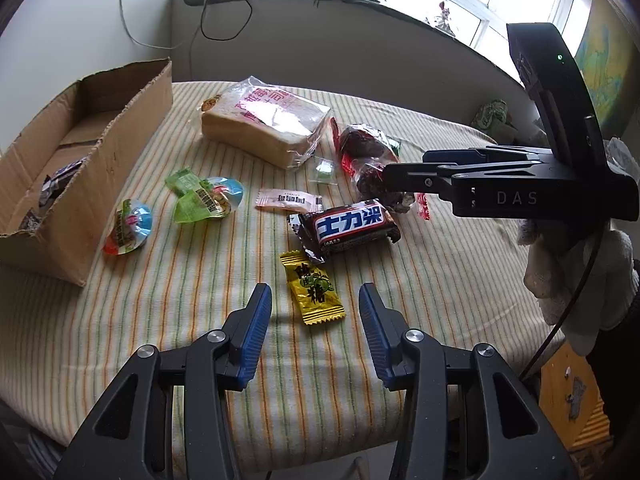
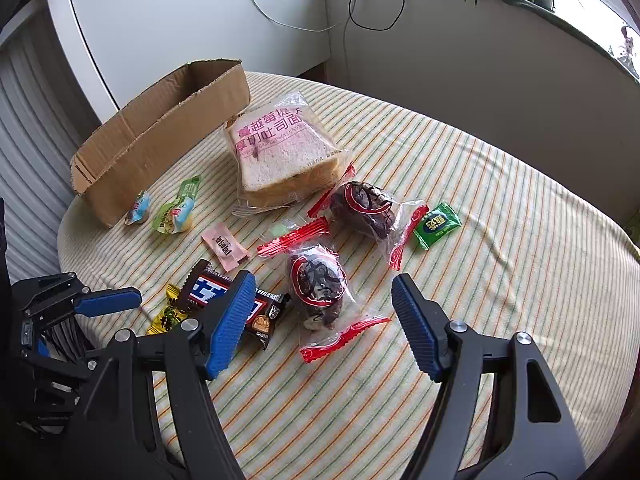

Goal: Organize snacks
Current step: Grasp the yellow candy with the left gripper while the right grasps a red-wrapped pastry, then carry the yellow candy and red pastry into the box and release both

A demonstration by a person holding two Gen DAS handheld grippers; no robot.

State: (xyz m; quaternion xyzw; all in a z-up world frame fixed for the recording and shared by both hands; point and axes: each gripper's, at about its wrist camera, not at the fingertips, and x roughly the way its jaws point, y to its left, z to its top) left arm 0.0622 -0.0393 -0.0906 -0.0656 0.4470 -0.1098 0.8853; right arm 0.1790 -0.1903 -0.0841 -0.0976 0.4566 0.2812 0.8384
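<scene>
My left gripper hangs open low over the striped tablecloth, its blue pads either side of a yellow candy. Just beyond lie a brown chocolate bar and a pink candy. My right gripper is open above a dark cake in a clear red-edged wrapper; a second such cake lies further back. A bagged bread loaf sits near the open cardboard box, which holds a dark wrapper. Two jelly cups lie beside the box.
A green sachet lies right of the cakes and a small clear green candy near the bread. A gloved hand holds the right gripper. The round table's edge runs close in front. Cables hang down the wall behind.
</scene>
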